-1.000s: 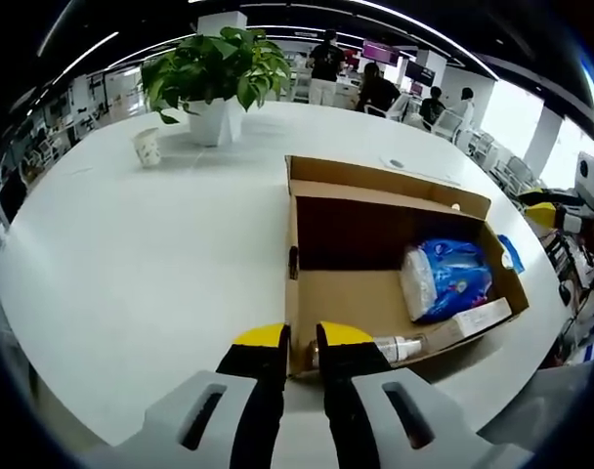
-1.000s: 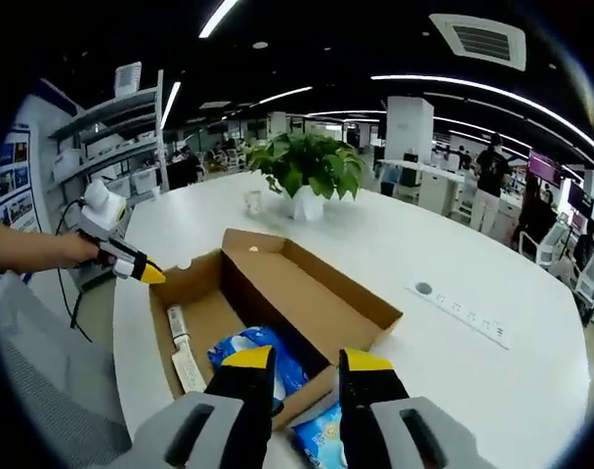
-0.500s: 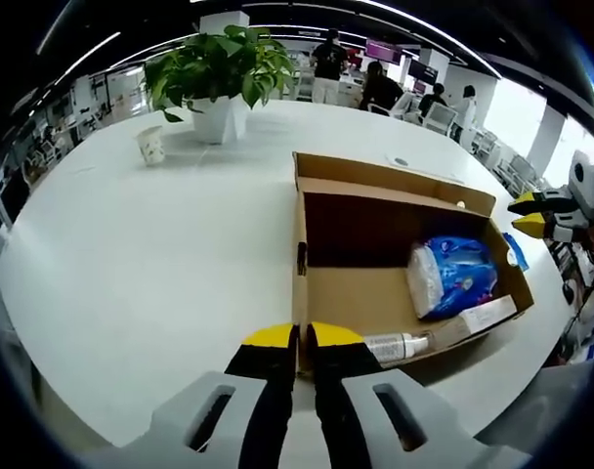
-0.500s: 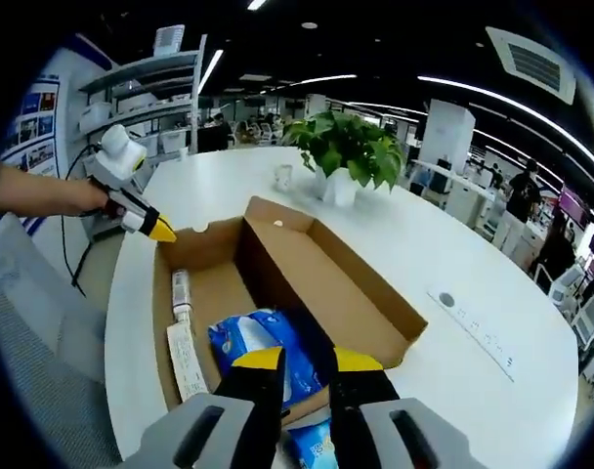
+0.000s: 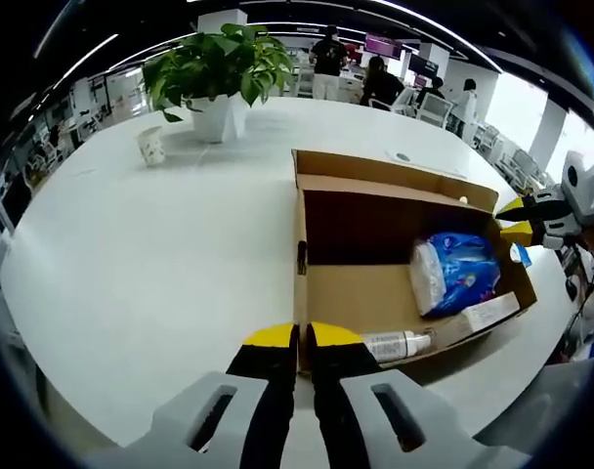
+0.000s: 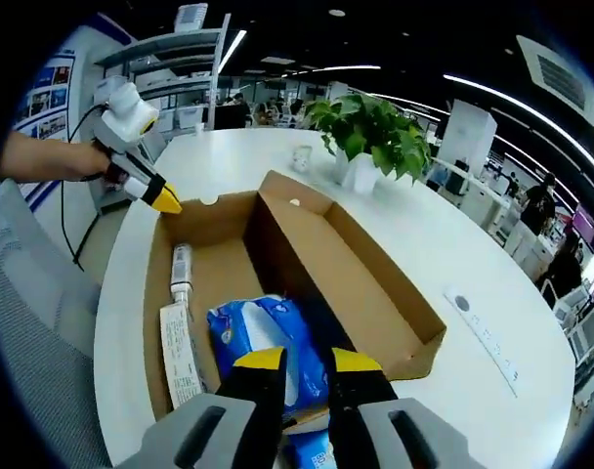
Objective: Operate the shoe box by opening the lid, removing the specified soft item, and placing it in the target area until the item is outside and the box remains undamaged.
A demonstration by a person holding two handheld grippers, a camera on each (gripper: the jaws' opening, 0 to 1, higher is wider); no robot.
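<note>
Left gripper (image 5: 299,337) sits at the box (image 5: 351,293) wall's near edge, yellow tips almost together, seemingly pinching the cardboard rim. Right gripper (image 6: 302,363) hangs over the opposite end, jaws slightly apart with nothing between them, right above the blue pack (image 6: 263,332). That soft pack (image 5: 453,276) lies inside the open box, beside a bottle (image 5: 395,344) and a slim carton (image 6: 177,352). Plant (image 5: 217,68) and cup (image 5: 148,147) stand well apart on the table (image 5: 131,264).

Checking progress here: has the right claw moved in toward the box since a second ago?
Yes. In the left gripper view, the right claw was out past the box's far end; now its tips sit at that end's rim, over the blue pack.
</note>
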